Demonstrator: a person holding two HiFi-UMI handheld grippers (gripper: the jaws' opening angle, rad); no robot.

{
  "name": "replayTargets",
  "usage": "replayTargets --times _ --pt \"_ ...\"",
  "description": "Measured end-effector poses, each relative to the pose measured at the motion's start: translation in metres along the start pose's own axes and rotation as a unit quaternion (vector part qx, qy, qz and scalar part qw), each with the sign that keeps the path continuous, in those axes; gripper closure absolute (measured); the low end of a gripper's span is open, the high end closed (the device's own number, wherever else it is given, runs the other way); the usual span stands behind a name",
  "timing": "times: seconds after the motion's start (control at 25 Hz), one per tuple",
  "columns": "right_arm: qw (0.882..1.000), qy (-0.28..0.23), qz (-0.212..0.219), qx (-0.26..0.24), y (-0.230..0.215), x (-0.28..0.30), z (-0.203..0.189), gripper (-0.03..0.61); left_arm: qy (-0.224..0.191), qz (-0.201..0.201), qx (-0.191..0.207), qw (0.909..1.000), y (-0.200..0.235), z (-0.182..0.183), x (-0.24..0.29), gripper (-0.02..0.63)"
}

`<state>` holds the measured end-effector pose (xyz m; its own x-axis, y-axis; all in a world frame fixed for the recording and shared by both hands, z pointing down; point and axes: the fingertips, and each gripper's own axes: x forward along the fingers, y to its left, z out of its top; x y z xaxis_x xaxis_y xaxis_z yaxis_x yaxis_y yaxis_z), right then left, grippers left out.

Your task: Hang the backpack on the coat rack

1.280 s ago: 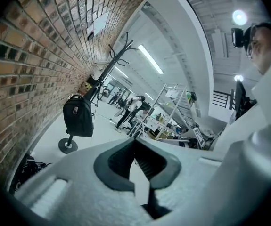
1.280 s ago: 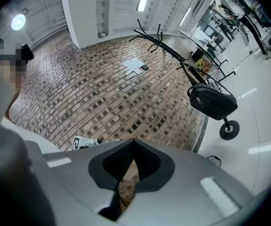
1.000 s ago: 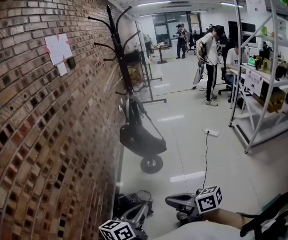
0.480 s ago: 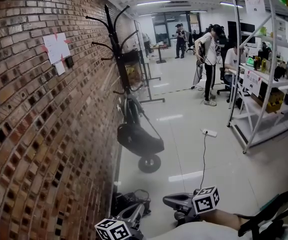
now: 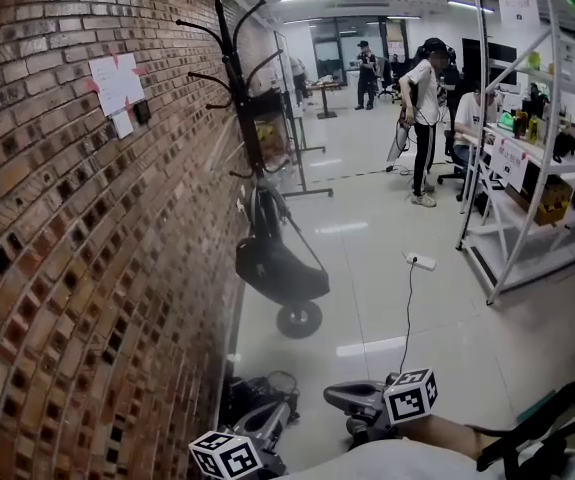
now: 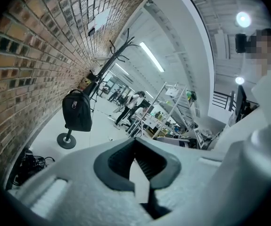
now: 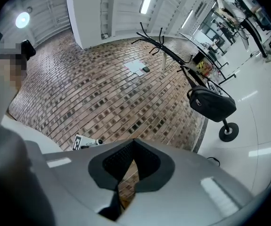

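A black backpack hangs by its strap low on the black coat rack, which stands on a round base against the brick wall. The backpack also shows in the left gripper view, and the backpack shows in the right gripper view under the coat rack's hooks. My left gripper and right gripper sit low at the bottom of the head view, well short of the rack. The left gripper and the right gripper are both shut with nothing between their jaws.
The brick wall runs along the left with a paper sheet taped on it. Tangled black cables lie at its foot. A metal shelf unit stands at the right. A power strip lies on the floor. People stand farther back.
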<state>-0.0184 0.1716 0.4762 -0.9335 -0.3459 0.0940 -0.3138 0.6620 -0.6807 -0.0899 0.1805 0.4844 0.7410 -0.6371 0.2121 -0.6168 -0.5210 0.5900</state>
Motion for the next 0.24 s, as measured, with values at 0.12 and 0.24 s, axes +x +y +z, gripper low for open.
replayTargets --times 0.12,0.24 --pt "1.000 -0.001 0.001 -0.002 -0.0014 0.0003 0.0019 0.580 0.001 0.001 0.002 1.0000 0.0000 0.0015 0.0021 0.612" --pt "1.000 0.000 0.001 -0.004 -0.0020 0.0000 0.0030 0.580 0.001 0.002 0.005 1.0000 0.0007 0.0024 0.0026 0.612"
